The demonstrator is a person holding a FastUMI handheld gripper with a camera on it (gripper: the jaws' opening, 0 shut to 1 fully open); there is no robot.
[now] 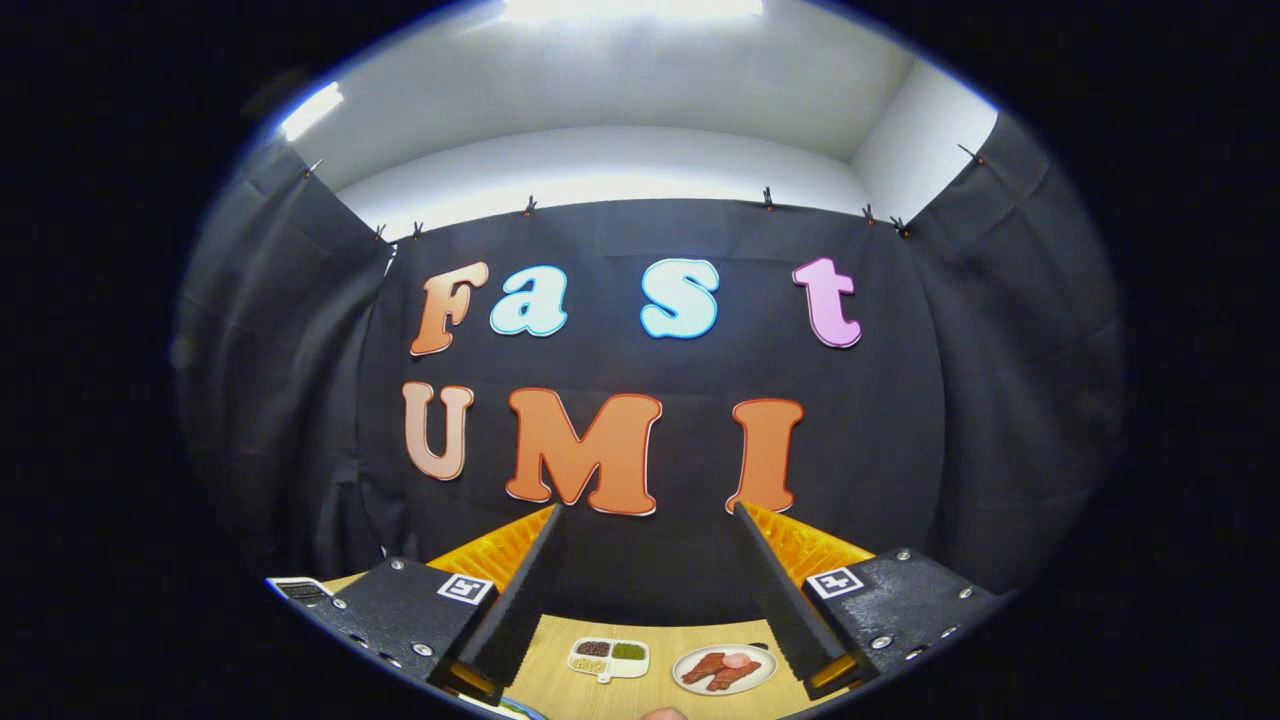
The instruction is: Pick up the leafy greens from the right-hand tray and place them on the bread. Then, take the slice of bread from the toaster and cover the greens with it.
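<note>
The gripper (pixel 645 510) points level at the booth's black cloth wall, its two fingers (pixel 520 590) spread wide apart with nothing between them. Because it is held so high, little of the scene below can be seen: a narrow strip of pale wooden table (pixel 560 675) shows between the finger bases, and most of the tabletop is cut off.

On that strip, beyond the fingers, sits a small white divided tray (pixel 608 658). Its compartments hold a dark brown filling, a green filling and a pale grainy one (all too small to identify with any certainty). Just beside it, towards the right finger, is a round white plate (pixel 725 668) carrying reddish-brown strips of meat and a pinkish slice.

The leafy greens cannot be made out for sure; the green patch in the divided tray may be them. At the near rim of the table, a small rounded pinkish shape (pixel 663 714) and a blue-green edge (pixel 520 710) are clipped off and impossible to identify.
</note>
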